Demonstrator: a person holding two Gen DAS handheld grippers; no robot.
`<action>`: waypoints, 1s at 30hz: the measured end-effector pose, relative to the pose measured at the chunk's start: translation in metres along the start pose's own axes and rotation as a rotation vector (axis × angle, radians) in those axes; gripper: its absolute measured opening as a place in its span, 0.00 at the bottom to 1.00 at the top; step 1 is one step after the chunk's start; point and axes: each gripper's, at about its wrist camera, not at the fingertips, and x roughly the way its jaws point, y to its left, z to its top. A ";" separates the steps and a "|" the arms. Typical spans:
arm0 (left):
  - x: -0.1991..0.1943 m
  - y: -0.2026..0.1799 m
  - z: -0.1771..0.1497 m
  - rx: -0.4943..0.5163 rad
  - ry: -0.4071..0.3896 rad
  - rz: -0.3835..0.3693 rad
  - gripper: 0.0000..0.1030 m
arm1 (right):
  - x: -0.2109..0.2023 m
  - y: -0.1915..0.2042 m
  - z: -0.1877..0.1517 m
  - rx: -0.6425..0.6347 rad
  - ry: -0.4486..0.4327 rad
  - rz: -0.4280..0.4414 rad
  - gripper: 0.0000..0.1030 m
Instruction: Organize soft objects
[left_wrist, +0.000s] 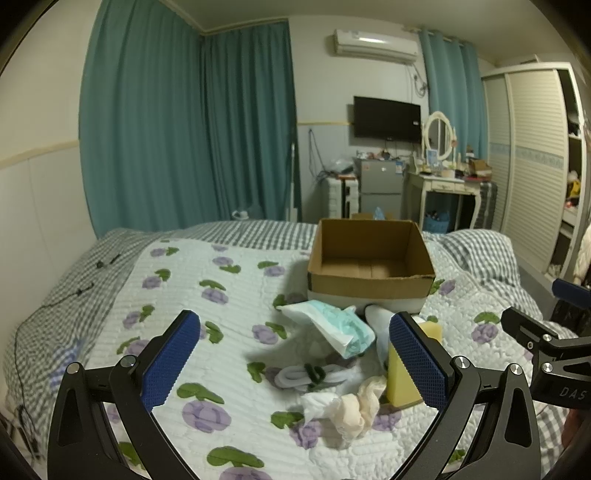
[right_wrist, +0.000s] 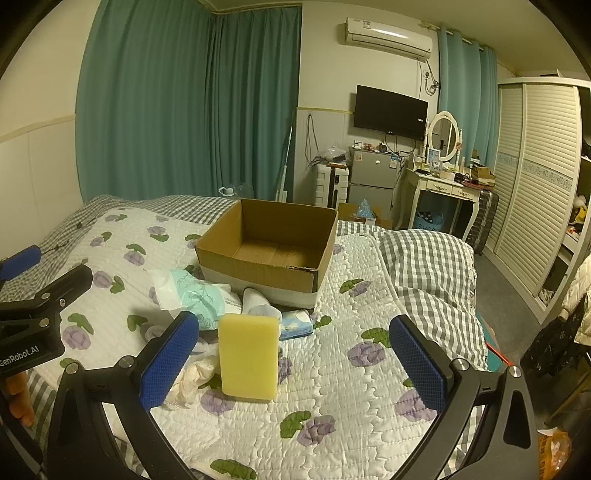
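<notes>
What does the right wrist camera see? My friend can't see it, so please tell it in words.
An open right gripper hovers over a flowered quilt, with an upright yellow sponge between its blue fingers. Behind the sponge lie a white sock and tissue packs before an empty cardboard box.

**Open quilt on both flanks, clutter before the box**

The box (right_wrist: 267, 245) stands open-topped, nothing above it. Against its near wall crowd a tissue pack (left_wrist: 334, 325), sock (right_wrist: 258, 301), sponge (right_wrist: 248, 356) and crumpled cloths (left_wrist: 347, 406). Bare quilt (left_wrist: 177, 288) lies toward the bed's left edge, and more (right_wrist: 354, 373) right of the sponge.
</notes>
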 end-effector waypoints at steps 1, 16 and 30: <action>0.000 0.000 0.000 0.000 0.000 0.000 1.00 | 0.000 0.000 0.000 0.000 0.000 -0.001 1.00; 0.000 0.000 0.000 0.002 -0.001 0.000 1.00 | 0.000 0.001 0.000 -0.002 0.001 -0.001 1.00; 0.001 0.001 0.000 0.008 -0.004 -0.003 1.00 | -0.001 0.001 0.000 -0.006 0.001 0.001 1.00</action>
